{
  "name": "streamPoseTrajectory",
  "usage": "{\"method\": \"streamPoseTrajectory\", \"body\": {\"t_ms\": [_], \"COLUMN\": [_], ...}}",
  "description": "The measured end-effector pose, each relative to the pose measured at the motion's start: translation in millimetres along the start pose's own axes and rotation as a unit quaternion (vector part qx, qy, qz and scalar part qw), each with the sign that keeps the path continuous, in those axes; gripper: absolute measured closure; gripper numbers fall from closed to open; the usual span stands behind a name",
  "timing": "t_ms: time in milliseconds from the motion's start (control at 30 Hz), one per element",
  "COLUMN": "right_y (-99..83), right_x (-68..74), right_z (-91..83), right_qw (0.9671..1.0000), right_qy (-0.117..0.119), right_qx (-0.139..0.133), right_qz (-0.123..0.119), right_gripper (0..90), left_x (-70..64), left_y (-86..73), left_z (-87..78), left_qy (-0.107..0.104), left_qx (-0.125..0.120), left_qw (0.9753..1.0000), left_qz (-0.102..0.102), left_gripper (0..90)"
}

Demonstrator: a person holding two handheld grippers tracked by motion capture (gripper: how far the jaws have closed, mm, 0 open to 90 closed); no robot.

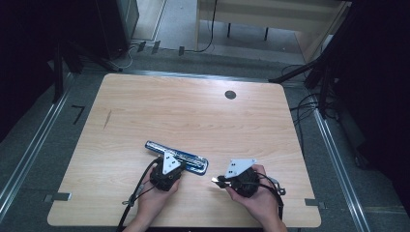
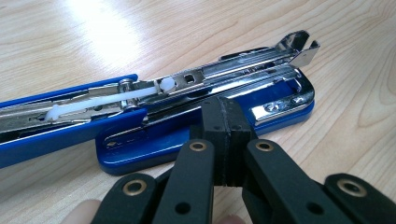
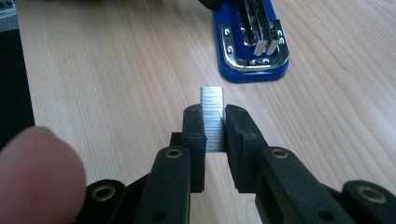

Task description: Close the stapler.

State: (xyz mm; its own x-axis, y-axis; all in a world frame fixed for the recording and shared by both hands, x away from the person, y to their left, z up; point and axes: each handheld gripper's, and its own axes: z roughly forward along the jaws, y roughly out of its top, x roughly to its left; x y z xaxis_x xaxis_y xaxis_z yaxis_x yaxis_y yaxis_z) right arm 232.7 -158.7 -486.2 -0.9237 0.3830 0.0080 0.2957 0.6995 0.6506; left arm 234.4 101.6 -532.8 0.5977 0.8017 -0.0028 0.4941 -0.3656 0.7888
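Right gripper view: your right gripper (image 3: 215, 123) pinches a staple strip (image 3: 213, 112); your left gripper (image 2: 223, 135), jaws pressed together, apparently touches the opened blue stapler (image 2: 196, 116).

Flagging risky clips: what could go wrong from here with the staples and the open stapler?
1. The right tool pinches the staples by a narrow strip; it could slip or break apart.
2. The left tool is shut at the stapler base; if it lifts, the stapler may shift during loading.
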Motion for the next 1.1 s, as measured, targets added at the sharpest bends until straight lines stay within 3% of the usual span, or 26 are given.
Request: {"method": "streamPoseTrajectory", "body": {"t_ms": [333,1100], "right_y": [21.5,51.7], "right_x": [-6.6,-16.4], "right_z": [3.0,9.2], "right_qw": [0.9999,0.9997], "right_qy": [-0.003,-0.008], "right_qx": [0.004,-0.006], "right_qz": [-0.009,-0.022], "right_gripper": [79.5,79.5], "left_x": [0.0,0.0], "left_y": [0.0,0.0], "left_z": [0.1,-0.1], "left_qy": [0.0,0.0], "left_qx": [0.0,0.0], "left_qw": [1.0,1.0], "left_qz": [-0.003,-0.002], "left_gripper": [90.0,90.0]}}
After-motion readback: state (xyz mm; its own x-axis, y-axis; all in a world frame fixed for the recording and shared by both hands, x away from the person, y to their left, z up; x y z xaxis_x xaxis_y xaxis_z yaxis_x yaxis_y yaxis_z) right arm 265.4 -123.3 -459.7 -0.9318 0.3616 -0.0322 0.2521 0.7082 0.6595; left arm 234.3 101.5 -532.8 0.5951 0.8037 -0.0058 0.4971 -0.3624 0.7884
